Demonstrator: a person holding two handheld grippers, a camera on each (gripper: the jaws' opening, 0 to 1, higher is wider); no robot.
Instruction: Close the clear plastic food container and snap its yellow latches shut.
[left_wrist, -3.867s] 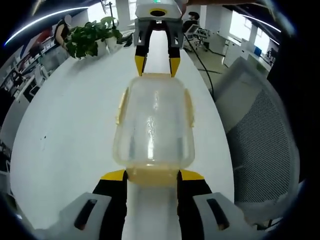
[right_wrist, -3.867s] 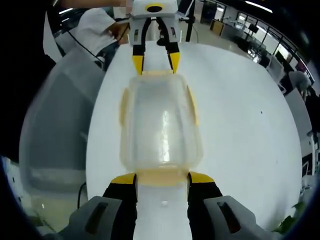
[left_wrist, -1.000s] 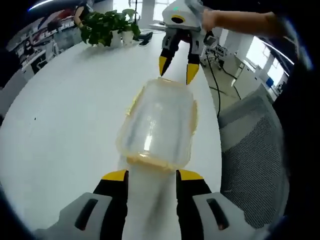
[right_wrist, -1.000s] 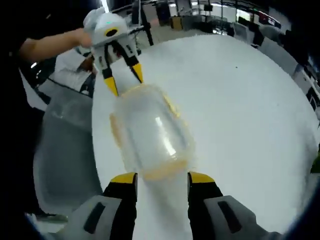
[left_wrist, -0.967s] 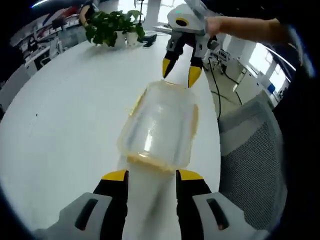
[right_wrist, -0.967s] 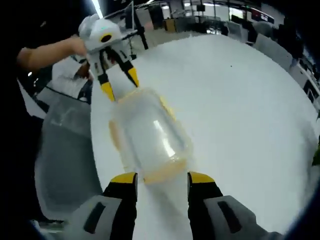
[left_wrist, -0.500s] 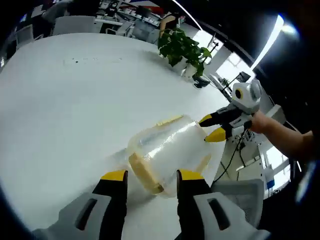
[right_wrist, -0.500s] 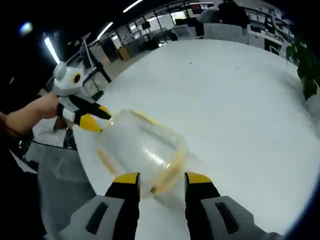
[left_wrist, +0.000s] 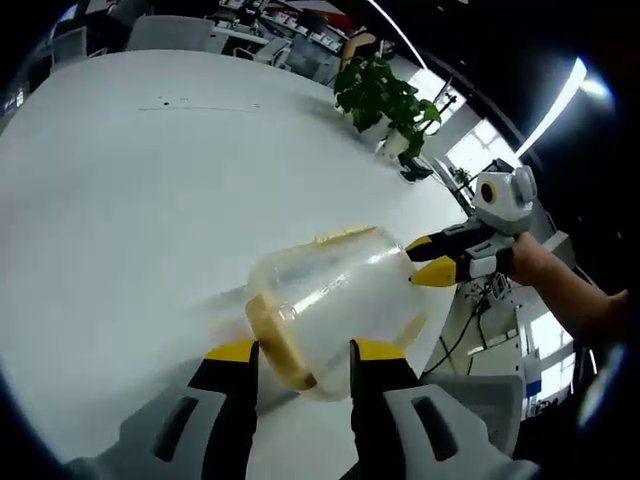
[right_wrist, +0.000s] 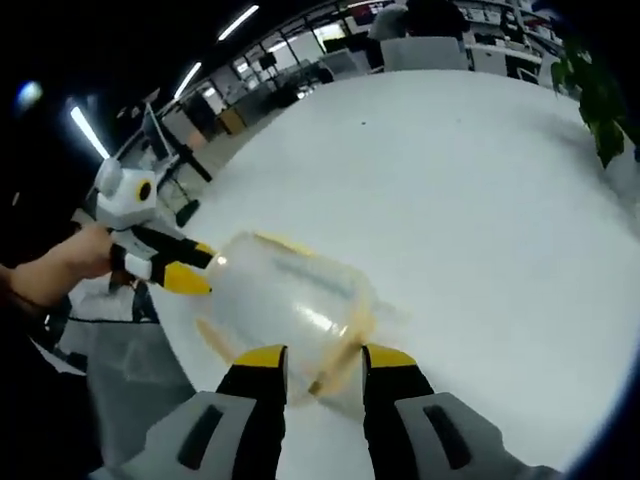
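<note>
The clear plastic container (left_wrist: 335, 295) with yellow latches lies on the white table (left_wrist: 130, 180), turned at an angle to my left gripper (left_wrist: 303, 352). That gripper is open, and the near yellow latch (left_wrist: 273, 343) lies between its jaws. A hand holds my right gripper (left_wrist: 435, 260) at the container's far end. In the right gripper view the container (right_wrist: 285, 295) lies just ahead of my right gripper (right_wrist: 326, 358). Its jaws stand apart around a yellow latch (right_wrist: 338, 355); whether they press it I cannot tell. The left gripper (right_wrist: 195, 268) meets the far end.
A potted plant (left_wrist: 385, 95) stands at the table's far side and also shows at the edge (right_wrist: 600, 90). A grey mesh chair (right_wrist: 130, 400) stands beside the table edge nearest the container. Broad bare tabletop (right_wrist: 480, 200) lies beyond the container.
Both views have swung round, so the container now lies slantwise instead of straight ahead. The right gripper's jaws stand closer together than before. The left gripper's jaw gap is about the same.
</note>
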